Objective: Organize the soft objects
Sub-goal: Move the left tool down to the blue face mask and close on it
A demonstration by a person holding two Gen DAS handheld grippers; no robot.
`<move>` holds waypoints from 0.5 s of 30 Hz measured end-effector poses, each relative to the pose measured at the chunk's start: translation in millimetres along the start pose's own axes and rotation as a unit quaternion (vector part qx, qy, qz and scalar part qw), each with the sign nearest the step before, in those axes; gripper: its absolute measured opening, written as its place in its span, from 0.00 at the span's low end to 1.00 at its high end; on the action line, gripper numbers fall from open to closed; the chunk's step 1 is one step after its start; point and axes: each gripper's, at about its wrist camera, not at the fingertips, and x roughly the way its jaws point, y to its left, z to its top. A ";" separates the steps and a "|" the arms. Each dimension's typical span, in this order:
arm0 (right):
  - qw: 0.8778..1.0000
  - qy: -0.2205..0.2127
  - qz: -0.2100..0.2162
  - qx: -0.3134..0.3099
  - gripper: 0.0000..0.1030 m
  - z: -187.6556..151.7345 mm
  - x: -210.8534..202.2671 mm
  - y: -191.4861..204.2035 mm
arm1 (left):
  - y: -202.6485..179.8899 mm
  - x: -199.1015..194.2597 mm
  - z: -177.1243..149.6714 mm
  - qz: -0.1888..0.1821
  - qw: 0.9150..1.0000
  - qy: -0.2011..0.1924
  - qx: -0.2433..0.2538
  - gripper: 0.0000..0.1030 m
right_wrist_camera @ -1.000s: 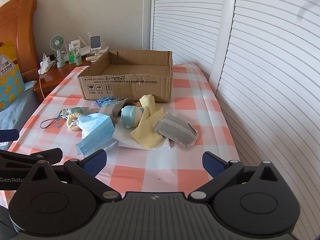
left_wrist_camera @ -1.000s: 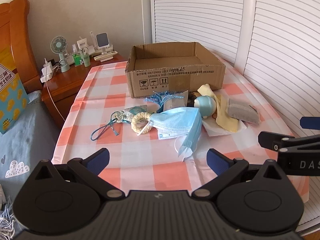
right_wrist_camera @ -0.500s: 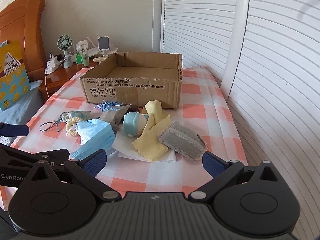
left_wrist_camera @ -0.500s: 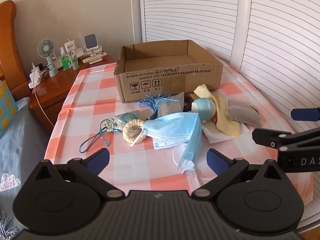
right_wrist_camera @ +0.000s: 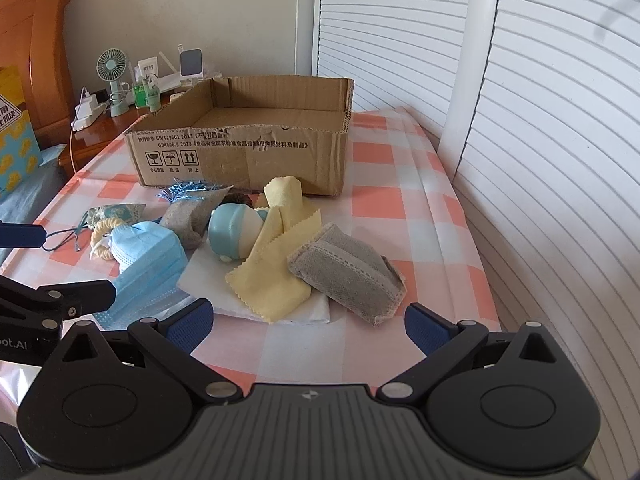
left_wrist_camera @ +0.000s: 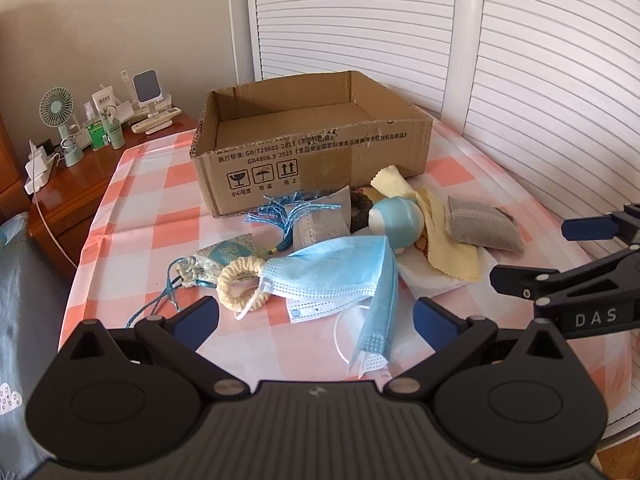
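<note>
— Both tongs have come nearer the pile since a second ago?
— Yes; left tongs (left_wrist_camera: 316,318) and right tongs (right_wrist_camera: 308,322) gape wide, holding nothing.
— And the soft things?
— Blue mask (left_wrist_camera: 340,272), yellow cloth (right_wrist_camera: 276,276) and grey pouch (right_wrist_camera: 348,272) lie on the counter (right_wrist_camera: 376,204) (before the cardboard box (right_wrist_camera: 244,152)).

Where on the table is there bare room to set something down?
Bare cloth lies right of the cardboard box, toward the shutters, and along the near edge in front of the grey pouch. Left of the box is also free. Crowded: the pile between the box and the blue mask.
</note>
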 end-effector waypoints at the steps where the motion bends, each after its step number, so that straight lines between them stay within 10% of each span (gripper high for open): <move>1: 1.000 0.002 0.000 -0.001 1.00 -0.6 2.7 -1.5 | -0.6 2.3 0.6 -0.001 1.000 0.001 0.004 1.00; 15: 0.999 0.030 0.009 0.011 1.00 -8.4 33.6 -19.8 | -13.9 41.9 32.4 -0.060 0.994 -0.002 0.092 1.00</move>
